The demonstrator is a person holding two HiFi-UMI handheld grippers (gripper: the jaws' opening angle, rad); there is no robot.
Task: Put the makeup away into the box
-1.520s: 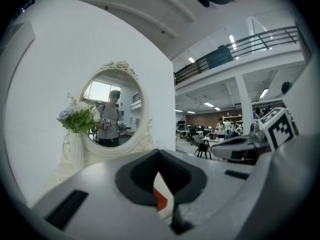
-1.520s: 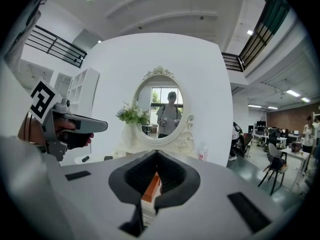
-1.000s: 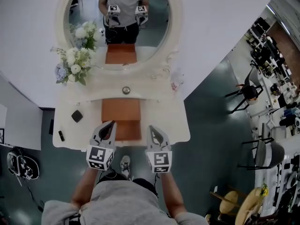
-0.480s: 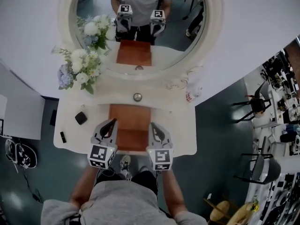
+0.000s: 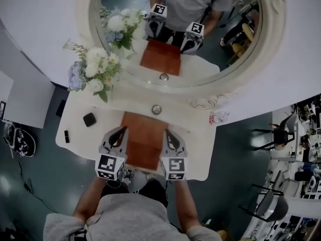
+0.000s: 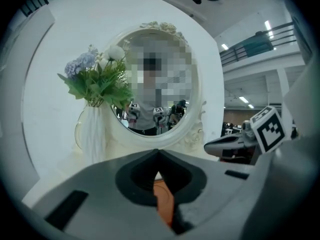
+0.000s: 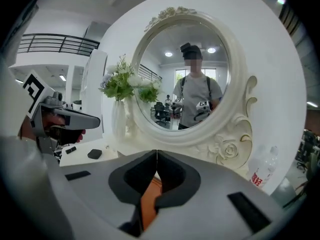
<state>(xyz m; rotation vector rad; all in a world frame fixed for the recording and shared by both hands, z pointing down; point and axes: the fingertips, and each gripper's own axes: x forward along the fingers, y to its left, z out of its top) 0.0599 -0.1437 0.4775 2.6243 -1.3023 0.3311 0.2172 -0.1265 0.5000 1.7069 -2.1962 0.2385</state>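
Evidently nothing is packed yet: at the frame's left, a small black stick [image 5: 66, 136] and a black compact [image 5: 90, 119] lie loose on the white table [image 5: 79, 140]. Lower centre, the left gripper [image 5: 119, 133], brown box [image 5: 144, 137] and right gripper [image 5: 169, 134] line up; both claws are clenched empty, probably poised to open the box.

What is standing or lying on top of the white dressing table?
A vase of flowers, a brown box, a square black case, a small black stick and a plastic bottle. Whatever lies beneath the left gripper and right gripper is covered.
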